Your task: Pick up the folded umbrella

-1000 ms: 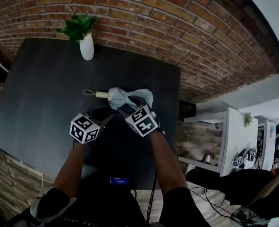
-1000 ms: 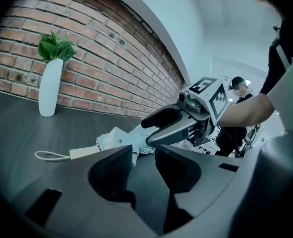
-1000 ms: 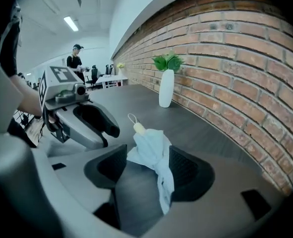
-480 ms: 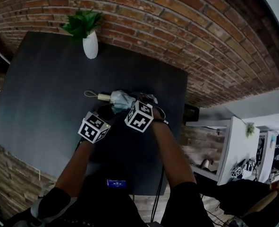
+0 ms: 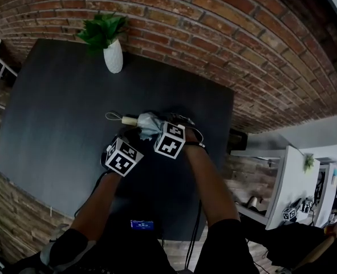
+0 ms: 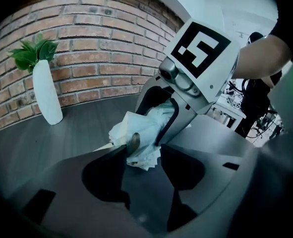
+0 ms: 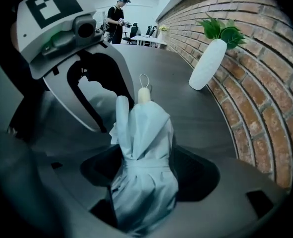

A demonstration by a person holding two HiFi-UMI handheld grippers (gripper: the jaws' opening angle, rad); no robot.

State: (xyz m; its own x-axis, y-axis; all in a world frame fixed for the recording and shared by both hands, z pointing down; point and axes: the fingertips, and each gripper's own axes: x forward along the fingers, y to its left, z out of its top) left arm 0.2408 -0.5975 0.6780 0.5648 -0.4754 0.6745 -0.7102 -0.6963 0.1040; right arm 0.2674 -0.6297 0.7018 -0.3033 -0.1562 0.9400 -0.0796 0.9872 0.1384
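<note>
The folded umbrella (image 5: 147,124), pale blue-grey with a cream handle (image 5: 128,120) and a wrist loop, lies on the dark table (image 5: 54,107). My right gripper (image 7: 147,171) points steeply down over the umbrella's tied middle (image 7: 146,133). Its jaws stand wide on either side of the fabric, which fills the gap between them. My left gripper (image 6: 144,154) sits just in front of the umbrella's crumpled canopy (image 6: 142,128). Its jaws are opening, with the fabric edge at their tips and nothing gripped. In the head view the two marker cubes sit side by side, the right one hiding part of the umbrella.
A white vase with a green plant (image 5: 113,56) stands at the table's far edge against the brick wall (image 5: 214,21). The table's right edge (image 5: 228,147) drops to the floor, with a white desk (image 5: 282,181) beyond. A person (image 7: 117,14) stands far off.
Both grippers have come down and closed in on the umbrella. The right marker cube has rolled and now covers the umbrella's right part. The left cube has shifted right, nearer the right one.
</note>
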